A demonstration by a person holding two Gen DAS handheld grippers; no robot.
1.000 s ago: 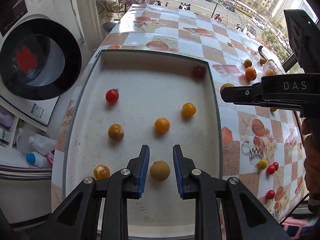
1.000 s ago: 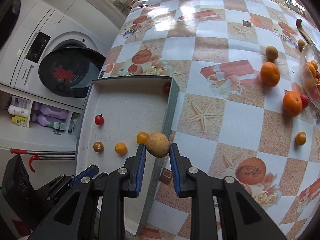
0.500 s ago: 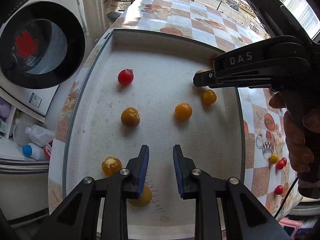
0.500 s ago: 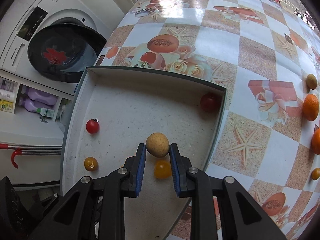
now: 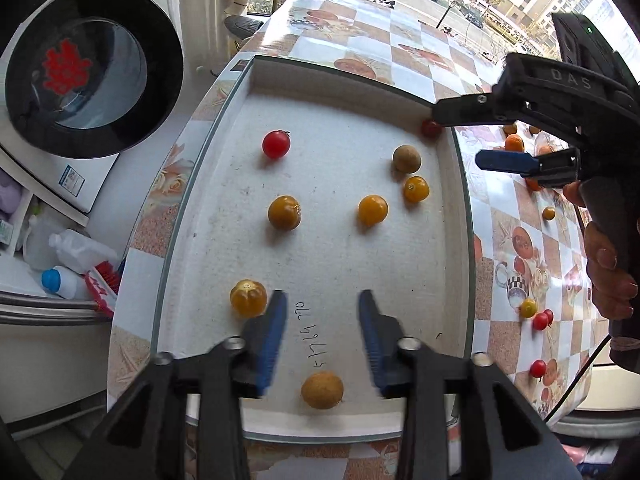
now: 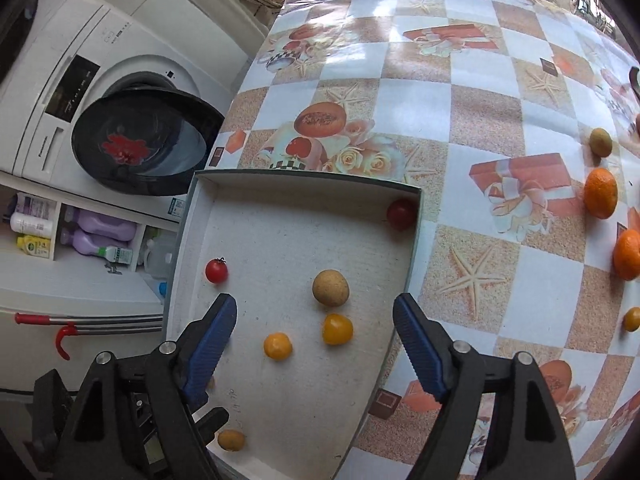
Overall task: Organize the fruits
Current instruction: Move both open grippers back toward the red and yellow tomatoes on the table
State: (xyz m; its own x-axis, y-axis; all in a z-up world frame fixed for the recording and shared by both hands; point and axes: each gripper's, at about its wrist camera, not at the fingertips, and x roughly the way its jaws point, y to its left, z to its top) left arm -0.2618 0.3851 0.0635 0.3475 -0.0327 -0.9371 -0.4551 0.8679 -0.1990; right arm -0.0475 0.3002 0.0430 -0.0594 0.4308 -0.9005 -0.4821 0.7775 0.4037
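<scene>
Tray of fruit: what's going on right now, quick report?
Both grippers, left and right, open, jaws just spread, nothing held. Two brown fruits lie loose in tray. Nothing blocking.

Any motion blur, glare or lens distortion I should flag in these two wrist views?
Left wrist view: the left gripper is smeared by blur, its jaws just opening; the tray rim bows from fisheye. Right wrist view: sharp, sun glare on the tablecloth, tiles curved at the edges.
</scene>
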